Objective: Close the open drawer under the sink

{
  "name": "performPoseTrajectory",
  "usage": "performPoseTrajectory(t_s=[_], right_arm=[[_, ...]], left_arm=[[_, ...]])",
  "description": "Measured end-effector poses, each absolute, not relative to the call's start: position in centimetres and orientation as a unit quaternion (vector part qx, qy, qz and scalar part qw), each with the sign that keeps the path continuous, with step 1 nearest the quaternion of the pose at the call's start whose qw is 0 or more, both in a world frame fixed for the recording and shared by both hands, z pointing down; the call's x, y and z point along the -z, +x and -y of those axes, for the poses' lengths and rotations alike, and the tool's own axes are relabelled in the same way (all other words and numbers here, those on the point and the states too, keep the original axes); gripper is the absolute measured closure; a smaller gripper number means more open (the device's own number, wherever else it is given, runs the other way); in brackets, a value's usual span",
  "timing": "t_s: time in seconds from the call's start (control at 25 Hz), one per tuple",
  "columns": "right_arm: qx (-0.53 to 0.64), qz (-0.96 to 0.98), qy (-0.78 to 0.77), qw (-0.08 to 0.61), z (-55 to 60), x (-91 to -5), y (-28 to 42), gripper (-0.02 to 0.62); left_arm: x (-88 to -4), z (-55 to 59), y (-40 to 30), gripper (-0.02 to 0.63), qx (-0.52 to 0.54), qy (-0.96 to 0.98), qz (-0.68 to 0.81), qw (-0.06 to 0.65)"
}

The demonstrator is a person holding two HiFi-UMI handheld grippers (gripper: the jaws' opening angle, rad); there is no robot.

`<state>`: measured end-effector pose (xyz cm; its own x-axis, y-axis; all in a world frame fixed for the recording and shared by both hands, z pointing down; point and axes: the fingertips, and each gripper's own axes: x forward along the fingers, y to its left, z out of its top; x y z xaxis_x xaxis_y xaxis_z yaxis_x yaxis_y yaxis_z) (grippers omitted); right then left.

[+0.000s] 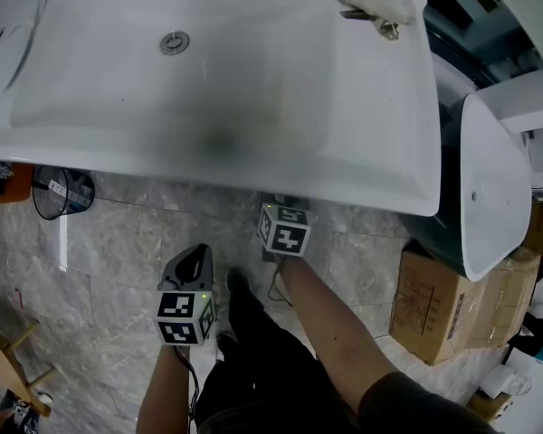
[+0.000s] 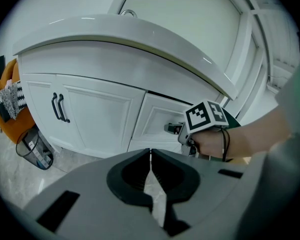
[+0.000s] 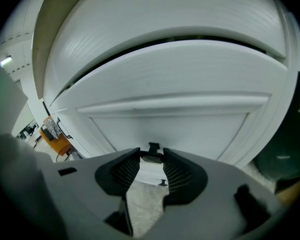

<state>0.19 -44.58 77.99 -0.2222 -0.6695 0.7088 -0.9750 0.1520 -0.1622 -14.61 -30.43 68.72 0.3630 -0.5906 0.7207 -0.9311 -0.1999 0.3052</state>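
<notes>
Head view looks down on the white sink (image 1: 362,107), which hides everything beneath its rim; only a marker cube (image 1: 283,228) pokes out below that rim, and my left gripper (image 1: 190,269) hangs lower, well apart from it. Left gripper view alone shows the cabinet (image 2: 97,111) front: double doors at left, the drawer (image 2: 157,119) at right under the sink, a dark slit along its top edge, and my right gripper (image 2: 181,130) against it. My left fingers (image 2: 135,171) are clenched together on nothing. Right gripper view alone shows the grip: my right fingers (image 3: 127,169) clasp the drawer's small dark handle (image 3: 153,156) at their tips
</notes>
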Motion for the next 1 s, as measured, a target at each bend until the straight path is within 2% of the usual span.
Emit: performPoseTrajectory(t_s=[0.32, 0.72, 1.0], right_arm=[[-0.333, 0.736, 0.53, 0.257, 40.8, -75.8, 0.0, 0.43], [-0.314, 0.784, 0.512, 0.158, 29.8, -61.3, -1.8, 0.433], [-0.27, 0.811, 0.506, 0.112, 21.5, -53.1, -3.4, 0.524]], left_arm=[[-65.7, 28.8, -14.8, 0.586, -0.228, 0.753, 0.511, 0.346], [-55.5, 20.7, -13.4, 0.586, -0.212, 0.805, 0.474, 0.287], [-50.1, 12.2, -14.2, 0.586, -0.202, 0.828, 0.457, 0.253]])
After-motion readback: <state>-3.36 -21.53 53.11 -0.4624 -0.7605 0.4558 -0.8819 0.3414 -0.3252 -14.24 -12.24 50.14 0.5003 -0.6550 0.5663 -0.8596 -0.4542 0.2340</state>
